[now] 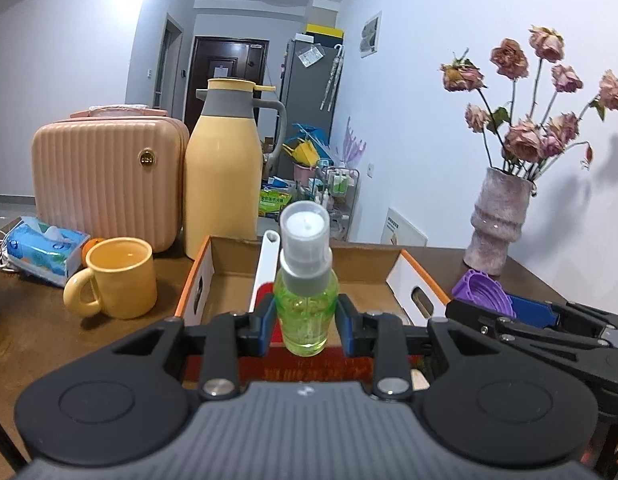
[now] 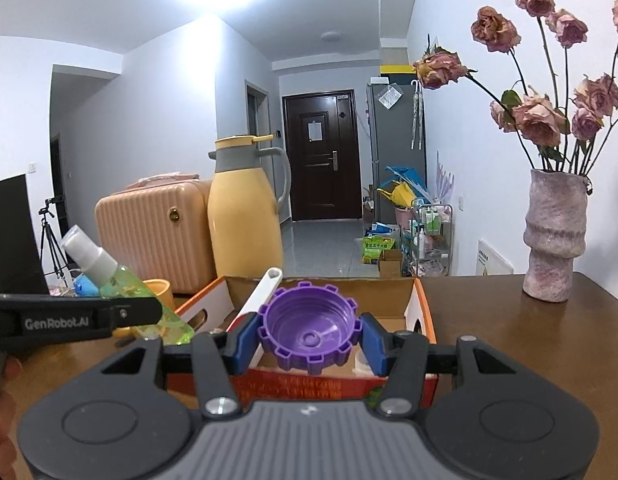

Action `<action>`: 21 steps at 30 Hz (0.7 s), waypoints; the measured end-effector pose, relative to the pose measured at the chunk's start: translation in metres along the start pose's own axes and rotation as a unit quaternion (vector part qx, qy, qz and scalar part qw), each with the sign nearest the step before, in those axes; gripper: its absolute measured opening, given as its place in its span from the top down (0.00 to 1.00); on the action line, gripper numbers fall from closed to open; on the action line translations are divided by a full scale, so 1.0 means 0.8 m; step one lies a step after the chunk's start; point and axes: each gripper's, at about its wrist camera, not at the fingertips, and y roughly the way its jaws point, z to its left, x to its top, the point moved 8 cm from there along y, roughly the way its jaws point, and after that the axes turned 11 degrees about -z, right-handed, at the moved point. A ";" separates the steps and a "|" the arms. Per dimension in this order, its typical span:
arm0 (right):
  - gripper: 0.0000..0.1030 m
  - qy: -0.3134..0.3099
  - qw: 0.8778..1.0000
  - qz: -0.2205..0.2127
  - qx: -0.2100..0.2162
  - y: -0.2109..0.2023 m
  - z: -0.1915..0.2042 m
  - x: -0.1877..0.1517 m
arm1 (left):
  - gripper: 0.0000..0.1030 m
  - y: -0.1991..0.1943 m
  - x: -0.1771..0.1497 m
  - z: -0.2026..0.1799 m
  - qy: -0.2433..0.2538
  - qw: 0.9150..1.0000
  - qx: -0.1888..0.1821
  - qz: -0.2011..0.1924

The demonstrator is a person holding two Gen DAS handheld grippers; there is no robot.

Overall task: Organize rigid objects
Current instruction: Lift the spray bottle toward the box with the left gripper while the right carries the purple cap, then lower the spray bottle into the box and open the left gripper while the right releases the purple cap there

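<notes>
My left gripper (image 1: 307, 320) is shut on a green spray bottle (image 1: 306, 292) with a grey cap, held upright over the near edge of an open cardboard box (image 1: 413, 280). My right gripper (image 2: 309, 336) is shut on a purple notched cap (image 2: 309, 328), its hollow side facing the camera, above the same box (image 2: 423, 312). A white handle (image 1: 265, 264) of some utensil sticks up from inside the box; it also shows in the right wrist view (image 2: 261, 292). The bottle (image 2: 125, 280) and left gripper show at left in the right wrist view; the purple cap (image 1: 483, 290) at right in the left wrist view.
On the brown table (image 2: 509, 340) stand a yellow mug (image 1: 117, 276), a yellow thermos jug (image 1: 223, 176), a pink case (image 1: 105, 176), a blue tissue pack (image 1: 41, 248) and a vase of dried roses (image 2: 555, 240). A hallway with a dark door lies beyond.
</notes>
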 end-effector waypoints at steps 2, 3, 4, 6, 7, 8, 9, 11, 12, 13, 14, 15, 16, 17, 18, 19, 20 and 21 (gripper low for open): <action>0.49 0.002 1.000 0.000 -0.002 0.013 -0.002 0.004 | 0.69 0.013 0.004 0.001 -0.003 1.000 0.004 -0.001; 0.49 0.003 1.000 0.000 -0.003 0.019 -0.003 0.004 | 0.69 0.020 0.006 0.001 -0.005 1.000 0.006 -0.002; 0.49 0.005 1.000 -0.001 -0.005 0.026 -0.004 0.006 | 0.69 0.026 0.008 0.001 -0.006 1.000 0.009 -0.004; 0.49 0.008 1.000 0.001 -0.007 0.041 -0.005 0.006 | 0.69 0.040 0.010 0.002 -0.007 1.000 0.015 -0.005; 0.49 0.009 1.000 0.002 -0.009 0.048 -0.005 0.006 | 0.69 0.046 0.011 0.003 -0.007 1.000 0.017 -0.004; 0.49 0.011 1.000 0.003 -0.011 0.055 -0.007 0.007 | 0.69 0.052 0.011 0.005 -0.008 1.000 0.019 -0.003; 0.49 0.016 1.000 0.003 -0.012 0.061 -0.009 0.007 | 0.69 0.060 0.011 0.006 -0.009 1.000 0.023 -0.003; 0.49 0.025 1.000 0.006 -0.012 0.075 -0.012 0.006 | 0.69 0.071 0.012 0.010 -0.009 1.000 0.030 -0.003; 0.49 0.028 0.999 0.007 -0.014 0.083 -0.011 0.006 | 0.69 0.078 0.012 0.012 -0.009 0.999 0.033 -0.001; 0.49 0.029 0.999 0.008 -0.016 0.090 -0.012 0.005 | 0.69 0.086 0.012 0.014 -0.009 0.999 0.037 0.000; 0.49 0.030 0.999 0.009 -0.018 0.096 -0.014 0.004 | 0.69 0.091 0.012 0.016 -0.010 0.999 0.039 0.002; 0.49 0.031 0.999 0.011 -0.020 0.105 -0.016 0.003 | 0.69 0.098 0.012 0.020 -0.011 0.999 0.041 0.003; 0.49 0.031 0.999 0.014 -0.022 0.112 -0.017 0.001 | 0.69 0.104 0.011 0.023 -0.012 0.999 0.043 0.004; 0.49 0.029 0.999 0.017 -0.023 0.119 -0.019 -0.001 | 0.69 0.108 0.011 0.025 -0.013 0.999 0.045 0.006; 0.49 0.027 0.999 0.021 -0.024 0.126 -0.020 -0.003 | 0.69 0.114 0.010 0.028 -0.014 0.999 0.048 0.009; 0.49 0.026 0.999 0.025 -0.025 0.132 -0.022 -0.005 | 0.69 0.120 0.009 0.031 -0.015 0.999 0.050 0.011; 0.49 0.026 0.999 0.029 -0.024 0.137 -0.023 -0.007 | 0.69 0.124 0.008 0.034 -0.015 0.999 0.051 0.013; 0.49 0.026 0.999 0.034 -0.022 0.144 -0.024 -0.010 | 0.69 0.130 0.006 0.037 -0.016 0.998 0.053 0.016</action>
